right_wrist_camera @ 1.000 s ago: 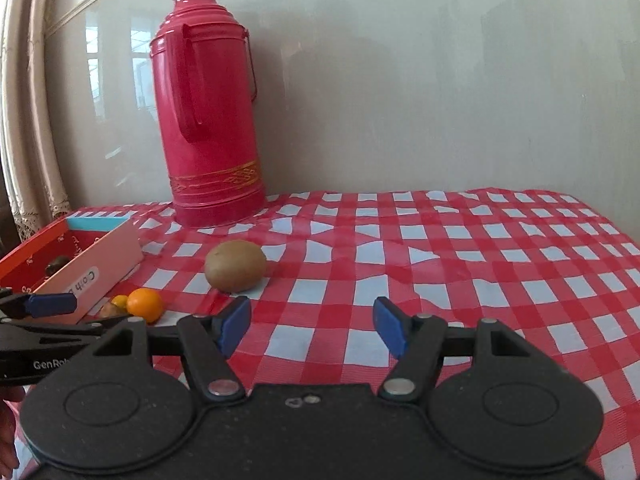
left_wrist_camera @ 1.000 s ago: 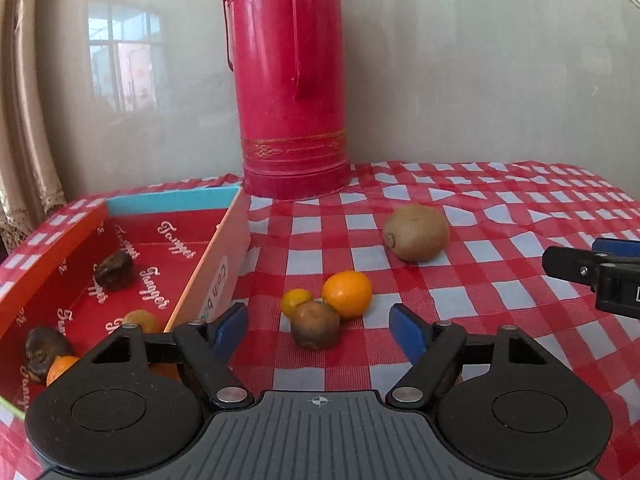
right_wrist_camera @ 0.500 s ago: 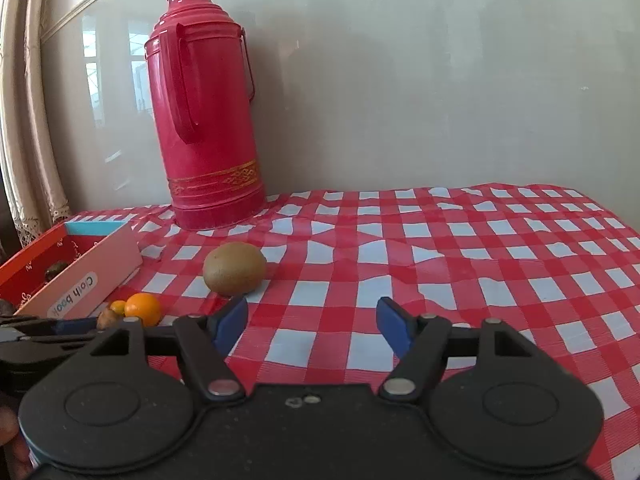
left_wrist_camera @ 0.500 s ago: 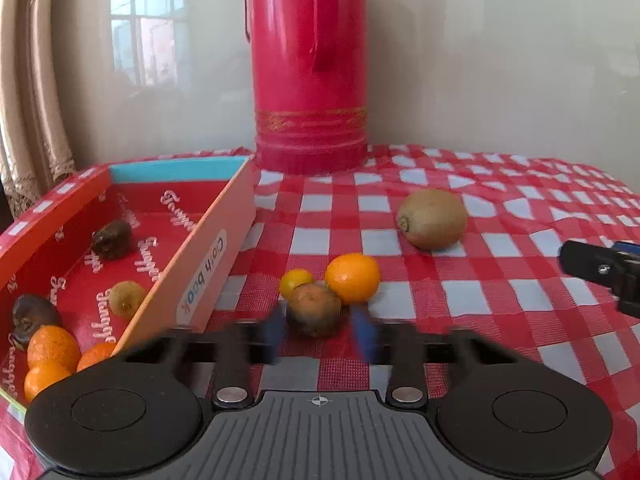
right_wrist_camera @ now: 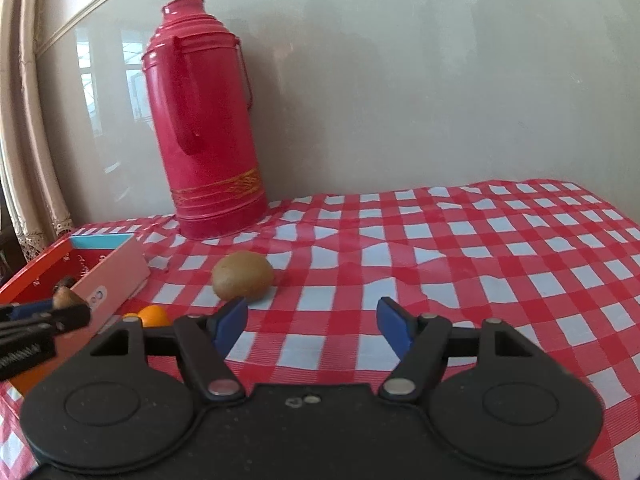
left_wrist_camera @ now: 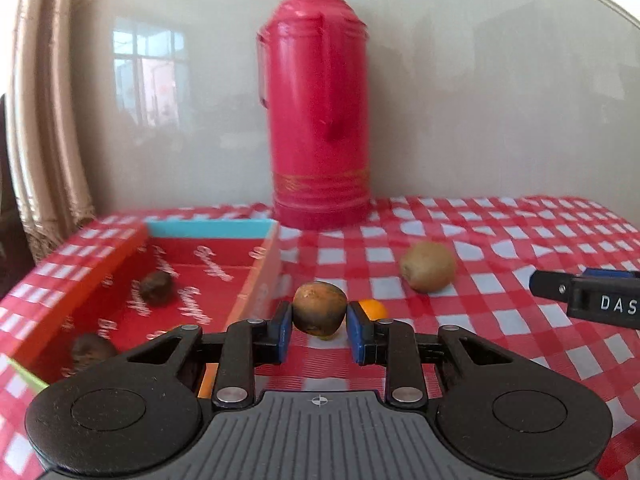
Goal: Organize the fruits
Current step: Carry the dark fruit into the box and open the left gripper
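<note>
From the left wrist view, the left gripper (left_wrist_camera: 319, 330) is clenched on a brown fruit (left_wrist_camera: 319, 311), its blue pads pressing both sides and carrying it clear of the checked table (left_wrist_camera: 500, 336), probably bound for the red box (left_wrist_camera: 208, 268) at the left, where darker fruits already lie. An orange (left_wrist_camera: 374, 308) sits just behind the right pad; a kiwi (left_wrist_camera: 429, 266) lies farther right.

From the right wrist view, the right gripper (right_wrist_camera: 312, 320) stands released and empty, near the kiwi (right_wrist_camera: 243, 275), seemingly lined up for it. The red thermos (right_wrist_camera: 204, 136) stands far left by the wall.
</note>
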### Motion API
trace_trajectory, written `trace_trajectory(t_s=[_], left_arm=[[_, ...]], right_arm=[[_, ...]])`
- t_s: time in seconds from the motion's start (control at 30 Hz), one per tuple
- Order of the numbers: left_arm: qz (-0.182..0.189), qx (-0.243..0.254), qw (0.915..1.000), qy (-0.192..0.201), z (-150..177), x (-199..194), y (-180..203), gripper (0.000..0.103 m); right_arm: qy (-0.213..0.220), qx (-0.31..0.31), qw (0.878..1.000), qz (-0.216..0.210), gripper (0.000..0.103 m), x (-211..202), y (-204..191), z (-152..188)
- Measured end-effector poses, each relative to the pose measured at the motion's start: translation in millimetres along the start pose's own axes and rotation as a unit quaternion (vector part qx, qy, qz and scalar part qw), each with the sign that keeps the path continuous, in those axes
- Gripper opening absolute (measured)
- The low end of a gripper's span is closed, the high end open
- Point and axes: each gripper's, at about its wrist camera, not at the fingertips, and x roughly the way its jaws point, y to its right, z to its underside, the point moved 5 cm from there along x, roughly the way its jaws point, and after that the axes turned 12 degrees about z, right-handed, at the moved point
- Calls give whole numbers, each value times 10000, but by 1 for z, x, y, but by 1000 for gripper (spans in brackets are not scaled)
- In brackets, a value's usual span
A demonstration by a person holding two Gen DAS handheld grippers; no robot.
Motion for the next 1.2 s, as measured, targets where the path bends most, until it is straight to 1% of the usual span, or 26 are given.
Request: trace_trajectory(t_s=[0.23,0.3,0.37,0.4,0.43,0.47,0.5,0.53,0.57,0.7,0.93,1.0,1.2], left_arm=[[-366,-217,9990,128,0,-27,-55,30],[-450,-319,9984,100,3,-30,-70,30],[-455,-414,9981,-30,7,-29,-84,30],[-425,-489,9979,-66,8,-30,-89,35],[-389,-594,9975,-26,9,-33,-94,46],[-406,-647,9971,70,8,-38,-97,83],[-492,-629,9966,213,8,-44,-97,100],[-597,-529,9961,390,6,-51,-98,100],[-619,-461,9961,426,5,-52,-99,100],[-615,-506,9962,364,6,-50,-102,100],[-694,-436,9962,300,9,-47,-104,101],[-720,-395,9962,282,10,-48,-104,103],[-819,-317,9958,265,11,-49,-109,103]], right_arm=[[26,-235,9997,-117,65,-7,-29,3],[77,-332,9993,-151,65,-10,-38,3],[74,-391,9990,-184,67,-11,-44,4],[63,-425,9989,-193,67,-12,-47,4],[53,-467,9987,-199,68,-11,-51,5],[45,-500,9985,-210,68,-11,-54,6],[35,-526,9984,-228,68,-11,-56,7],[31,-554,9981,-250,68,-12,-59,8],[30,-585,9979,-268,68,-12,-61,9],[-10,-733,9968,-327,68,-11,-71,13],[4,-832,9956,-420,68,-12,-79,13],[-16,-865,9952,-451,68,-11,-82,13],[37,-1056,9927,-574,68,-8,-97,14]])
